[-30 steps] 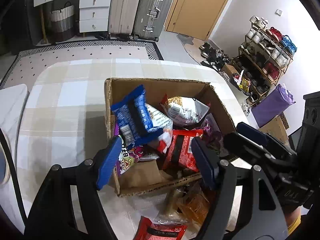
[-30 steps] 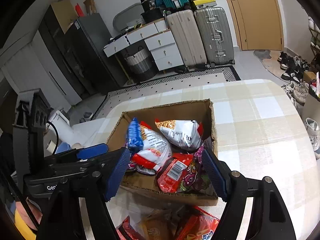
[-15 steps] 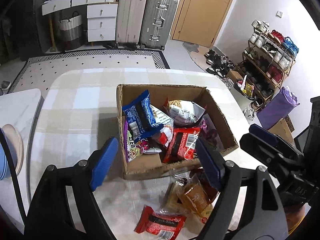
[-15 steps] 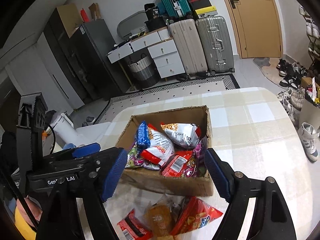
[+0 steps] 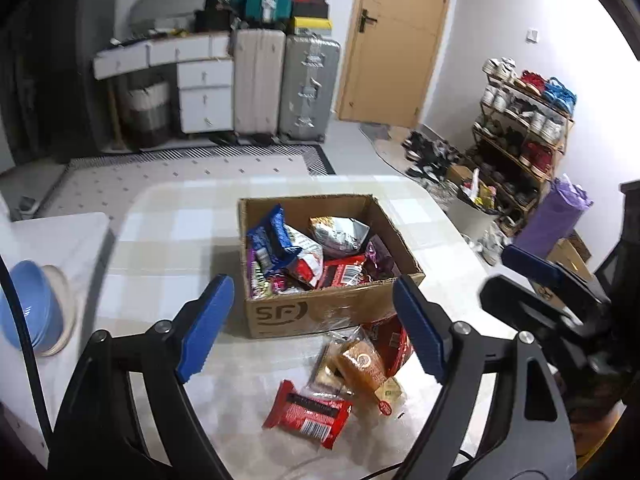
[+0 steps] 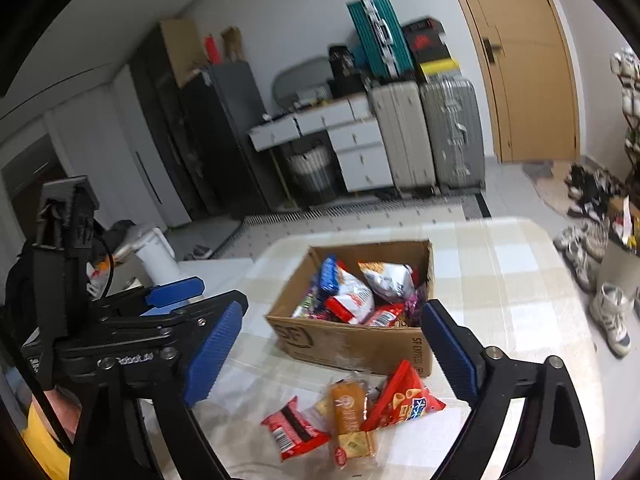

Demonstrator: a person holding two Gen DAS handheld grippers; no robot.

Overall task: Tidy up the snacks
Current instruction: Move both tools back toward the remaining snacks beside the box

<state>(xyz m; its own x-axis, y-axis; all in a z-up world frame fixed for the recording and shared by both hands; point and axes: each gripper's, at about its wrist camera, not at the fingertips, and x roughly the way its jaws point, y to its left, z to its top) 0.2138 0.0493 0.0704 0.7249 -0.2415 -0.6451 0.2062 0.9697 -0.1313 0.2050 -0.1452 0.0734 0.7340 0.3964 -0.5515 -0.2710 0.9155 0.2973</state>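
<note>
A brown cardboard box (image 5: 320, 312) (image 6: 360, 344) full of snack bags stands on the checked table (image 5: 168, 248). Loose snacks lie in front of it: a red packet (image 5: 308, 414) (image 6: 292, 428), an orange-brown pastry pack (image 5: 360, 364) (image 6: 346, 404) and a red chip bag (image 6: 404, 398). My left gripper (image 5: 308, 328) hangs above and short of the box, its jaws opening with nothing between the blue pads. My right gripper (image 6: 336, 348) is also held back above the loose snacks, jaws opening and empty. Each gripper shows at the edge of the other's view.
Blue and beige bowls (image 5: 36, 312) sit on a white surface left of the table. Suitcases (image 5: 308, 88), white drawers (image 5: 204, 96) and a wooden door (image 5: 396, 40) stand behind. A shoe rack (image 5: 524, 120) and scattered shoes (image 6: 600, 300) lie at the right.
Both grippers have pulled back and up from the box, so it looks smaller and the loose snacks in front came into view. Both pairs of jaws have spread wider.
</note>
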